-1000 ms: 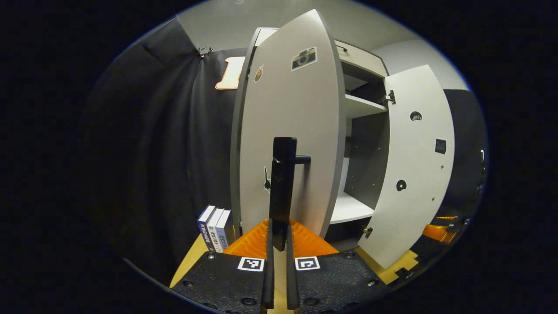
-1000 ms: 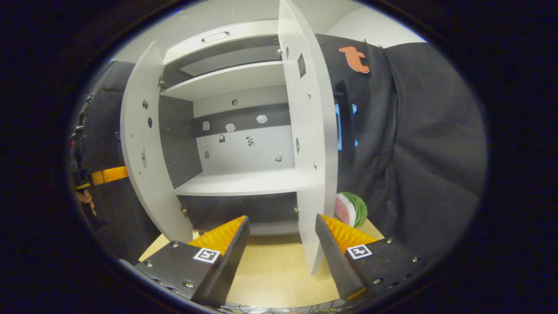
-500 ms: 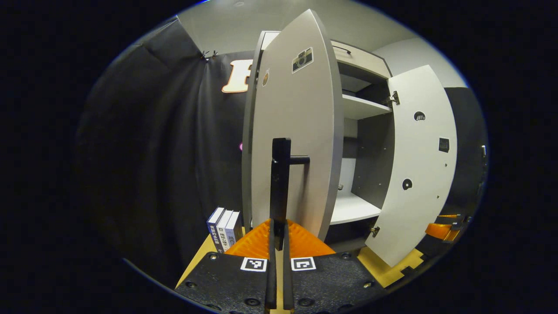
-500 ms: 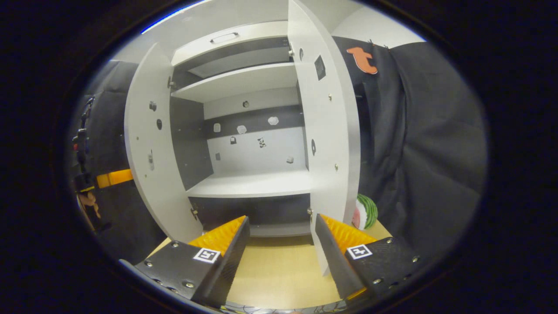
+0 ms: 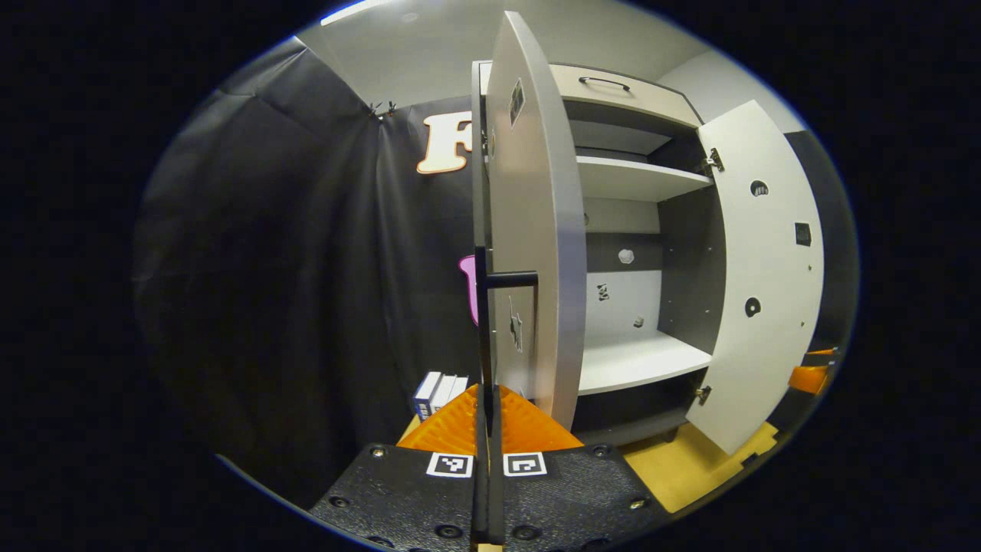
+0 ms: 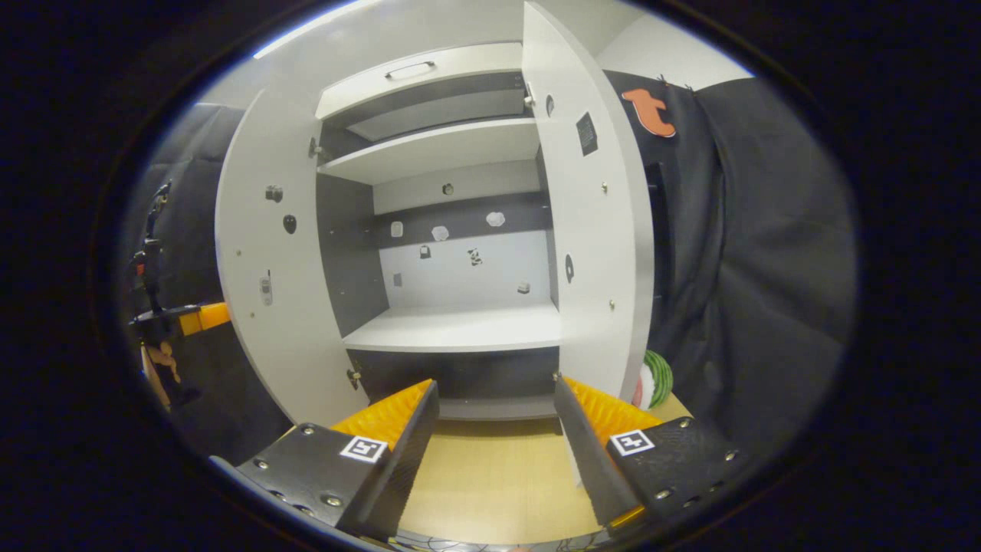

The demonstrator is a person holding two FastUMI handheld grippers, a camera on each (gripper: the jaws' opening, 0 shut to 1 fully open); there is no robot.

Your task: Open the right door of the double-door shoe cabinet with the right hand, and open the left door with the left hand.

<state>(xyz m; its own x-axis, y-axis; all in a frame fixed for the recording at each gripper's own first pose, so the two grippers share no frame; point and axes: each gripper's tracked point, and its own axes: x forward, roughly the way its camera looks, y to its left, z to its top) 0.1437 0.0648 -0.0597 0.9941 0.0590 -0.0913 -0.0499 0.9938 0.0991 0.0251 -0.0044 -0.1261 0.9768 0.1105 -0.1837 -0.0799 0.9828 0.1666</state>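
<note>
— Claws?
— The left claw (image 5: 487, 399) is pinching tight on the black handle (image 5: 484, 307) of the left door (image 5: 536, 230). The right claw (image 6: 494, 402) is gaping wide, gripping nothing, hanging before the shoe cabinet (image 6: 452, 253).
— Surroundings?
— The wooden worktop (image 6: 490, 475) is carrying books (image 5: 441, 391) and a watermelon (image 6: 655, 379) flanking the cabinet.
— Changes?
— Both doors are standing wider than a second ago; the right door (image 6: 602, 230) is now angling well outward.
</note>
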